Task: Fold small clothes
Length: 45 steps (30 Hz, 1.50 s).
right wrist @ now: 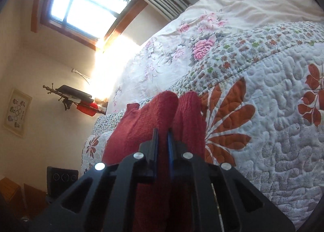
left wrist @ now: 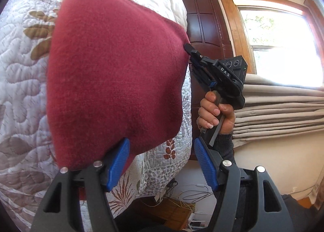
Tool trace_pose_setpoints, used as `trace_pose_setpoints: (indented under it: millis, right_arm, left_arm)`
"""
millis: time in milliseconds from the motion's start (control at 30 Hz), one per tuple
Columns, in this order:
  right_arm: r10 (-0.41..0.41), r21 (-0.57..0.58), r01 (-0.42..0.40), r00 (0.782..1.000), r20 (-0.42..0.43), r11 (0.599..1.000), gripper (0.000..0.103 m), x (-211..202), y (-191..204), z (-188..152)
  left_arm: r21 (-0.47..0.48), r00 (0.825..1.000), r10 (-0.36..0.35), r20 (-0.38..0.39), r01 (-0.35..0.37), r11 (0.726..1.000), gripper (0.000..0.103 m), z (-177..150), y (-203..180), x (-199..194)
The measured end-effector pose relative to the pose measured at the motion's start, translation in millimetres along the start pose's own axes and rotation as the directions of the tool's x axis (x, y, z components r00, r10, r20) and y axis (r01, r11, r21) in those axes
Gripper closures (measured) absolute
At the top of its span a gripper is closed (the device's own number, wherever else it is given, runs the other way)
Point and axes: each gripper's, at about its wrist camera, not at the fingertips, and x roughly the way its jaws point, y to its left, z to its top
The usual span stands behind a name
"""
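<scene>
A bed [right wrist: 283, 130] fills most of both views, covered by a white quilt [left wrist: 18, 94] stitched with leaves and, further up, a pale flowered sheet [right wrist: 172, 49]. Behind it stand a bright window [left wrist: 283, 35] with a stack of folded blinds [left wrist: 283, 114] below, a dark wooden door [left wrist: 204, 21], and a wall shelf [right wrist: 75, 98] with small items on it.

The task's thing, a red knit [left wrist: 113, 78], spreads broad over the quilt near the bed's edge. In the left wrist view it looks like one flat panel with a rounded lower corner; whether it is already doubled over cannot be told. In the right wrist view the fabric bunches into two ridges just ahead of the tool, so it is lifted or gathered there rather than lying flat.

The right gripper [right wrist: 162, 142], held by a hand [left wrist: 214, 112], has its jaws pressed nearly together with red fabric between them: it pinches the knit's side edge. The left gripper [left wrist: 162, 163] stands with its blue pads [left wrist: 119, 163] spread wide; one pad overlaps the knit's lower corner, but nothing is clamped.

As a judgement, the fold is early or midway. One edge is gripped, the other is not yet taken, and no neat, finished bundle shows. Carrying the edge across, flattening, and any further garments appear to remain.
</scene>
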Motion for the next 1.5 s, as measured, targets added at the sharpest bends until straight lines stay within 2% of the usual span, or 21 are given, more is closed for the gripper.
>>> trace_pose_setpoints:
  millis: [133, 233, 333, 367, 433, 500, 533, 567, 600, 633, 767, 900, 967, 1000, 1033, 1100, 1167, 1233, 1367, 1400, 1500]
  right_arm:
    - [-0.042, 0.096, 0.050, 0.996, -0.084, 0.994, 0.094, 35, -43, -15]
    - [0.002, 0.143, 0.002, 1.000, -0.027, 0.990, 0.079, 8, -46, -26]
    - [0.056, 0.104, -0.054, 0.998, -0.014, 0.993, 0.076, -28, -31, -53]
    - [0.076, 0.082, -0.073, 0.996, -0.039, 0.994, 0.071, -34, -24, -66]
    - [0.065, 0.040, -0.062, 0.993, -0.101, 0.997, 0.049, -38, -15, -95]
    - [0.053, 0.013, -0.052, 0.989, -0.138, 0.999, 0.045, -33, -7, -115]
    - [0.064, 0.010, -0.063, 0.984, -0.166, 0.998, 0.048, -27, -5, -122]
    - [0.062, 0.010, -0.061, 0.978, -0.197, 0.998, 0.062, -19, -6, -127]
    - [0.050, 0.006, -0.050, 0.971, -0.234, 0.999, 0.094, -13, -8, -132]
    - [0.026, 0.006, -0.026, 0.969, -0.244, 1.000, 0.097, -12, -10, -136]
    - [0.042, 0.039, -0.032, 0.964, -0.263, 0.999, 0.098, -35, -28, -156]
    - [0.041, 0.048, -0.029, 0.958, -0.284, 0.998, 0.097, -22, -36, -158]
    - [0.042, 0.027, -0.036, 0.961, -0.273, 0.999, 0.090, -24, -26, -149]
    - [0.041, 0.024, -0.036, 0.963, -0.265, 0.999, 0.078, -30, -23, -144]
    - [0.031, 0.013, -0.029, 0.970, -0.242, 1.000, 0.075, -41, -21, -138]
    - [0.024, -0.008, -0.026, 0.985, -0.172, 1.000, 0.074, -64, -12, -129]
    - [0.081, -0.029, -0.085, 0.990, -0.112, 0.996, 0.068, -78, 4, -120]
    - [0.125, -0.099, -0.134, 0.988, -0.093, 0.986, 0.059, -73, 27, -110]
    - [0.186, -0.124, -0.206, 0.970, -0.156, 0.971, 0.059, -17, 34, -73]
    - [0.196, -0.095, -0.215, 0.965, -0.177, 0.972, 0.061, -5, 26, -68]
    - [0.207, -0.013, -0.214, 0.956, -0.210, 0.977, 0.103, 10, -4, -57]
  left_arm:
    - [-0.009, 0.998, -0.054, -0.015, 0.054, 0.998, 0.036, -6, -4, 0]
    - [0.014, 0.997, -0.082, 0.007, 0.081, 0.997, 0.036, -8, -11, -16]
    - [0.029, 0.994, -0.090, 0.055, 0.089, 0.996, 0.036, -4, -15, -35]
    - [0.027, 0.994, -0.086, 0.066, 0.085, 0.996, 0.036, -4, -14, -38]
    - [0.017, 0.994, -0.077, 0.076, 0.076, 0.997, 0.036, -1, -10, -40]
    - [0.010, 0.995, -0.071, 0.074, 0.070, 0.997, 0.036, 2, -10, -35]
    - [0.006, 0.995, -0.072, 0.070, 0.071, 0.997, 0.036, 3, -9, -32]
    - [-0.003, 0.995, -0.071, 0.068, 0.071, 0.997, 0.036, 4, -7, -29]
    - [-0.015, 0.996, -0.066, 0.064, 0.067, 0.998, 0.036, 6, -8, -24]
    - [-0.024, 0.996, -0.062, 0.056, 0.064, 0.998, 0.036, 6, -6, -23]
    - [-0.008, 0.998, -0.062, 0.026, 0.062, 0.998, 0.036, -8, -12, -21]
    - [-0.047, 0.999, -0.041, 0.026, 0.042, 0.998, 0.036, -26, -2, -24]
    - [-0.061, 0.998, -0.040, 0.048, 0.043, 0.997, 0.036, -34, -1, -30]
    - [-0.055, 0.997, -0.042, 0.063, 0.046, 0.997, 0.036, -37, -3, -36]
    - [-0.046, 0.996, -0.041, 0.078, 0.045, 0.998, 0.036, -41, -6, -42]
    - [-0.034, 0.992, -0.032, 0.119, 0.036, 0.999, 0.033, -45, -8, -57]
    - [-0.041, 0.987, -0.019, 0.162, 0.026, 0.999, 0.030, -49, -6, -72]
    - [-0.062, 0.983, -0.011, 0.184, 0.022, 0.998, 0.029, -51, 0, -78]
    - [-0.081, 0.986, 0.027, 0.167, -0.013, 0.997, 0.029, -46, 4, -70]
    - [-0.071, 0.987, 0.049, 0.156, -0.038, 0.997, 0.029, -45, 3, -67]
    - [-0.064, 0.983, 0.136, 0.124, -0.128, 0.990, 0.029, -39, 5, -60]
